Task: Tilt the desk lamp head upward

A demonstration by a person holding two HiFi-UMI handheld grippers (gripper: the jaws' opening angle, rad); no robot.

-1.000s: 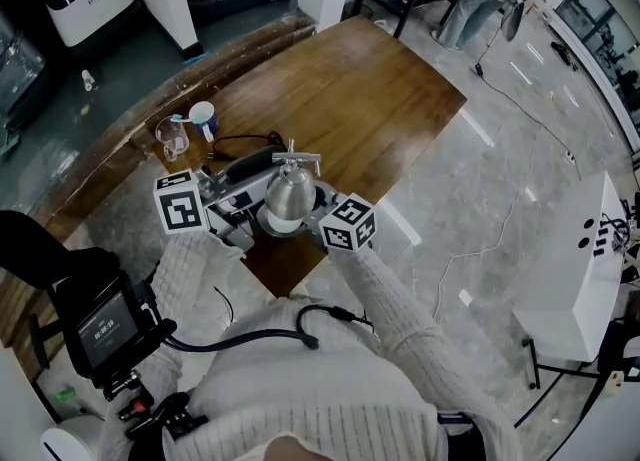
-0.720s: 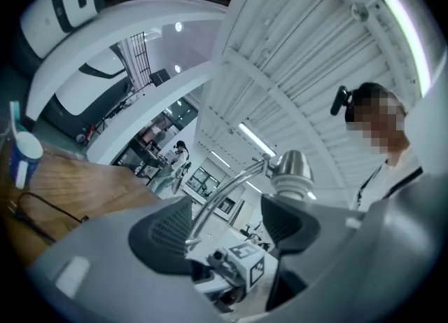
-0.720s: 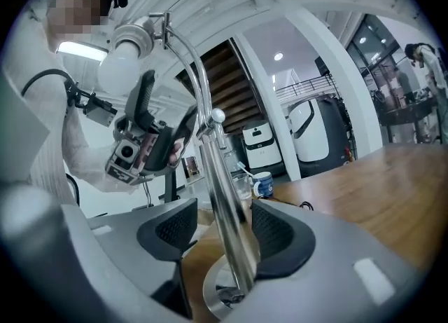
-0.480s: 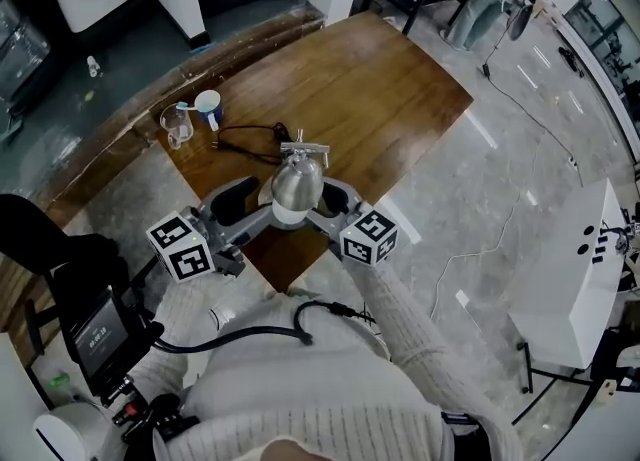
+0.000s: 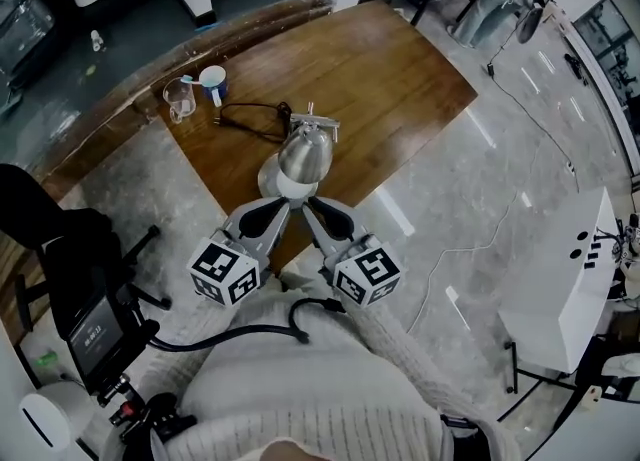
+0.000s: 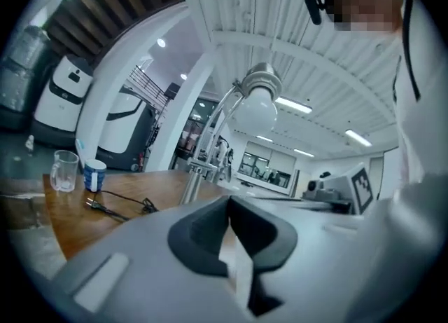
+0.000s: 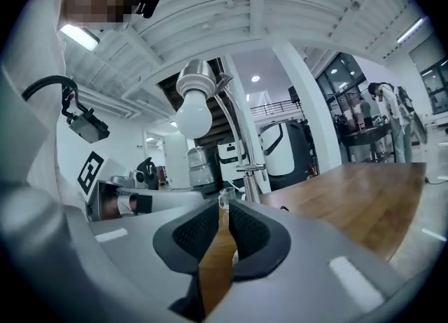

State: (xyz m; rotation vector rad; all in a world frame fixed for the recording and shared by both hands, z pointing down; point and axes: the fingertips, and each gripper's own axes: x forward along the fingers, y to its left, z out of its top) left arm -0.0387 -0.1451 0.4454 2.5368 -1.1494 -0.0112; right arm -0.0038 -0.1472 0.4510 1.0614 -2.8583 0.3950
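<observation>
Two grippers now drawn back from the lamp head (image 5: 305, 152), empty: left gripper (image 5: 270, 214) together, right gripper (image 5: 322, 217) closing

Lamp (image 5: 303, 154) on table (image 5: 390, 69) — glass (image 5: 180, 99) beyond

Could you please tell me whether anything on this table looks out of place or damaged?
Nothing looks spilled or broken. One oddity: the black cord lies in a loose tangle on the wooden table just beyond the desk lamp, its plug lying free on the tabletop, not in any socket.
</observation>
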